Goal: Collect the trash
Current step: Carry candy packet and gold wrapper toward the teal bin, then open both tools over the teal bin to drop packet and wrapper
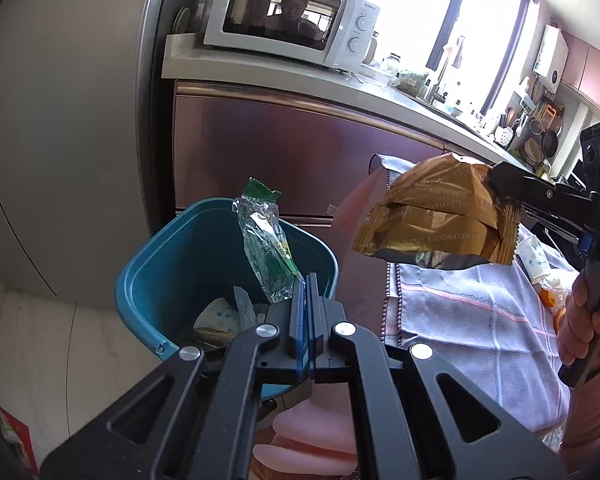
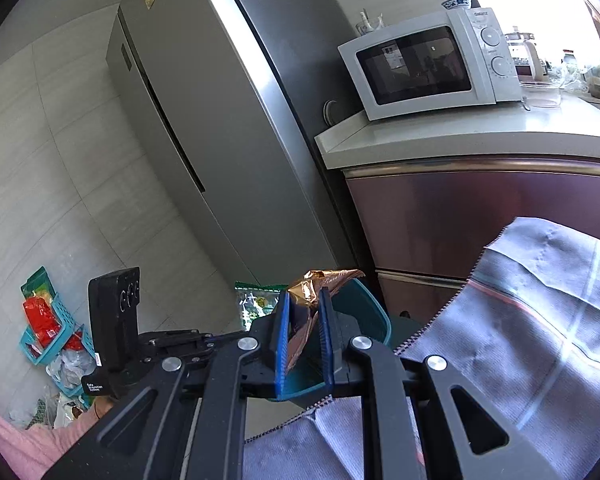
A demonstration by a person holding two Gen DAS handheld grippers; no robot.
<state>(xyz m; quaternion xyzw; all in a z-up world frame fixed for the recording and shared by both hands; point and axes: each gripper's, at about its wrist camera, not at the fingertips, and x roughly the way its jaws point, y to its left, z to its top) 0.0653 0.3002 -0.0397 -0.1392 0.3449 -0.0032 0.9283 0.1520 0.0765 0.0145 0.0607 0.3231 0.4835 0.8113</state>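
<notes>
Currently both grippers carry wrappers toward the bin (image 1: pixel 168 264). The left gripper (image 1: pixel 306 292) is closed tight on the lower end of a clear green wrapper (image 1: pixel 266 240), which stands up over the bin's open mouth. The right gripper (image 2: pixel 304 320) is part-closed on one end of a brown wrapper (image 1: pixel 432 216), hanging in the air beside the bin, above the edge of the cloth-covered desk (image 1: pixel 480 320). Paper scraps (image 1: pixel 220 316) already lie inside the bin.

Recommendation: the left should release only with the wrapper fully within the rim. The right needs to travel further over the opening first, as the wide bag could catch the rim.
</notes>
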